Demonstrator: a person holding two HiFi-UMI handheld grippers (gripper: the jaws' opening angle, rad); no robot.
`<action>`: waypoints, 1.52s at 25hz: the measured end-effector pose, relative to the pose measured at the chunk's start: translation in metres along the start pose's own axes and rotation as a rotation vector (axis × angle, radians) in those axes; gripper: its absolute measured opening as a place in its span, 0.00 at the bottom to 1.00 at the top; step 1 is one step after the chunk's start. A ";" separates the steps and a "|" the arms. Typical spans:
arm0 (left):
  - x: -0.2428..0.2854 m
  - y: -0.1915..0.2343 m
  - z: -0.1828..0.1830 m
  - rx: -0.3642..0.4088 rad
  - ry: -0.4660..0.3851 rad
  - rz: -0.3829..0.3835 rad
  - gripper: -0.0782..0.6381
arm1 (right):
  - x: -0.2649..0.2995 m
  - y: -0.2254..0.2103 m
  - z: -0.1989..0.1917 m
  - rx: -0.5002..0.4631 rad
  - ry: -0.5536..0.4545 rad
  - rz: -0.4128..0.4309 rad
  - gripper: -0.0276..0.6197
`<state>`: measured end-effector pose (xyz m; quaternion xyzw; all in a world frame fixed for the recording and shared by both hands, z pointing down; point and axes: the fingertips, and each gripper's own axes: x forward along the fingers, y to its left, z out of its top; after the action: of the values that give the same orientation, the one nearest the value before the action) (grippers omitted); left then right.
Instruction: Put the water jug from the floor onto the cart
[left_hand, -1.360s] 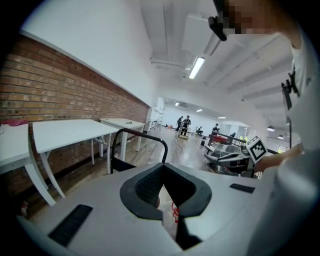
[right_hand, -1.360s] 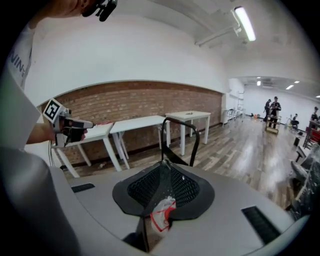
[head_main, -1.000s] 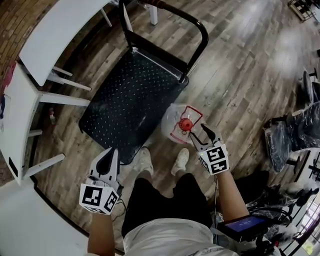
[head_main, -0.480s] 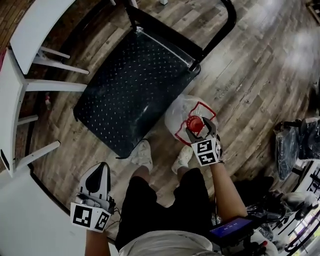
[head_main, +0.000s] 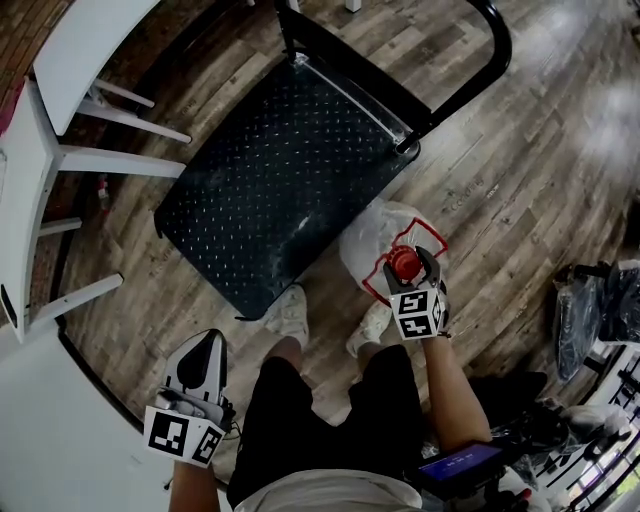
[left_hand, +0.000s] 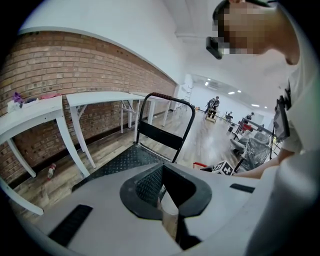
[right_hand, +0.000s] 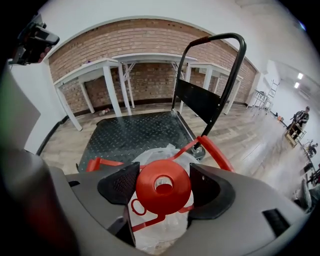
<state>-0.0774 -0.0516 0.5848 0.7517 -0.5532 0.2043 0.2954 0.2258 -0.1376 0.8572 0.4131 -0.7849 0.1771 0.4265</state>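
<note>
The water jug (head_main: 372, 240) is clear plastic with a red cap (head_main: 403, 264) and a red carry handle. It stands on the wood floor beside the near right corner of the black cart (head_main: 280, 180). My right gripper (head_main: 410, 272) is down over the jug, open wide, with the cap between its jaws. In the right gripper view the cap (right_hand: 163, 186) fills most of the gap between the pads (right_hand: 120, 184), and the jug's body (right_hand: 160, 222) shows below it. My left gripper (head_main: 197, 355) hangs shut and empty at the lower left, pointing toward the cart (left_hand: 125, 160).
The cart's black push handle (head_main: 480, 60) rises at its far end. White tables (head_main: 70, 60) stand along the brick wall on the left. The person's white shoes (head_main: 288, 308) are just in front of the cart's near edge. Plastic-wrapped chairs (head_main: 600, 300) sit at the right.
My right gripper has come down from beside the jug to straddle its red cap, and its jaws have spread wider. My left gripper has sunk lower at the left.
</note>
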 end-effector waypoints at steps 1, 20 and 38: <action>0.000 0.000 0.000 0.000 0.001 -0.002 0.11 | 0.000 0.000 -0.002 0.003 0.003 -0.002 0.52; -0.006 0.010 0.023 -0.023 -0.028 -0.030 0.11 | -0.084 -0.016 0.062 0.100 -0.037 -0.058 0.51; -0.038 0.024 0.062 -0.168 -0.178 -0.006 0.11 | -0.160 -0.052 0.267 -0.061 -0.143 0.003 0.51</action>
<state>-0.1133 -0.0709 0.5202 0.7412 -0.5900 0.0890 0.3076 0.1753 -0.2575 0.5699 0.4105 -0.8191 0.1239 0.3812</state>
